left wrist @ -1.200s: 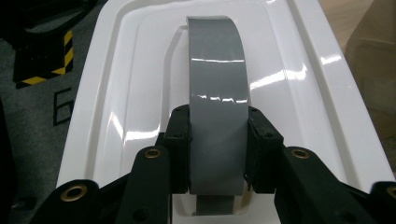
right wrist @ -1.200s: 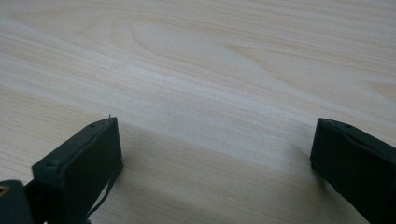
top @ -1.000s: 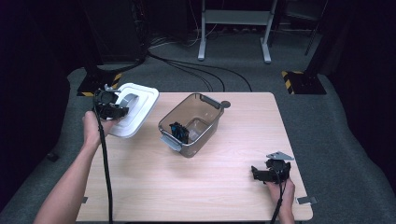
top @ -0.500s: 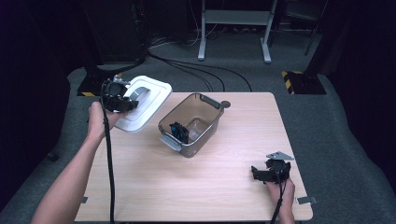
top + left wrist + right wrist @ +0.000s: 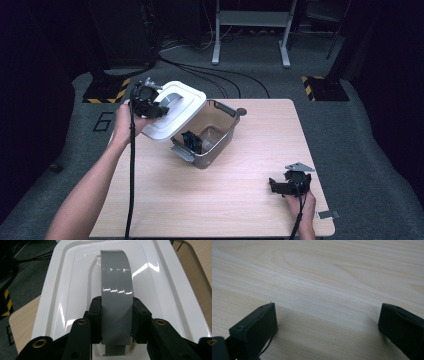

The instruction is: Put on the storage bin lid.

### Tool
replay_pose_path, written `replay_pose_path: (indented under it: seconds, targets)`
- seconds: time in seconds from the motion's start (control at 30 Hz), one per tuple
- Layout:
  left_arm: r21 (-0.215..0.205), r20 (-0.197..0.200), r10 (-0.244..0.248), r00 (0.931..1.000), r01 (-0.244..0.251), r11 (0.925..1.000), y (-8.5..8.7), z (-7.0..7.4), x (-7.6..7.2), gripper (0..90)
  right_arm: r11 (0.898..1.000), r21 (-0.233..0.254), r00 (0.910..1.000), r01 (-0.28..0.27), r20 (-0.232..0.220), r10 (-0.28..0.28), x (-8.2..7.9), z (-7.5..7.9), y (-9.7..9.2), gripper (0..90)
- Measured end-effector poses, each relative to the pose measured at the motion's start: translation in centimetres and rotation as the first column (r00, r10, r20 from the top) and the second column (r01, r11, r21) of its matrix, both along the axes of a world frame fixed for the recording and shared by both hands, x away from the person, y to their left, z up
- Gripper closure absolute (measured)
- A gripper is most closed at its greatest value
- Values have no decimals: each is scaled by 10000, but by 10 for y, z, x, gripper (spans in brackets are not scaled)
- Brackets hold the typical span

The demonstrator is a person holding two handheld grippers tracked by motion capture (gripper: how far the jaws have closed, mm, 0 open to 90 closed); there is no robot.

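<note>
Covering the bin's (image 5: 210, 142) left rim, white lid (image 5: 172, 117), contents dark, unclear

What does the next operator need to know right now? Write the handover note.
Left gripper: shut on the grey handle of the white lid, holding it tilted over the left end of the clear bin.
Right gripper: open, holding nothing, low over the table near its right corner.
Bin: on the table, a dark item inside.
Done: lid gripped and lifted.
Left: probably lower the lid square onto the bin, seat it, let go.
</note>
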State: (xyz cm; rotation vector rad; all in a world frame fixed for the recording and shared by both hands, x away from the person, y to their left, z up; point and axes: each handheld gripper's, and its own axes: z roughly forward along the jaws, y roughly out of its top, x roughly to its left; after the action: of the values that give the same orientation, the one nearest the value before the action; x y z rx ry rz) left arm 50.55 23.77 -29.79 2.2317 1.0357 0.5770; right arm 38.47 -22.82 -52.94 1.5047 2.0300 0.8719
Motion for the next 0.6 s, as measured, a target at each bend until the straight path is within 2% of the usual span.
replay_pose_path:
  seconds: [0.23, 0.6]
  targets:
    - [86, -123, -462, 9989, 463, 9989, -29, -1, 4, 668, 10000, 3, 10000, 30, 11, -30, 0, 0, 0, 15]
    - [200, -331, -824, 9960, 831, 9963, -58, -11, 14, 667, 9999, 59, 10000, -82, -56, 83, 1, 0, 0, 0]
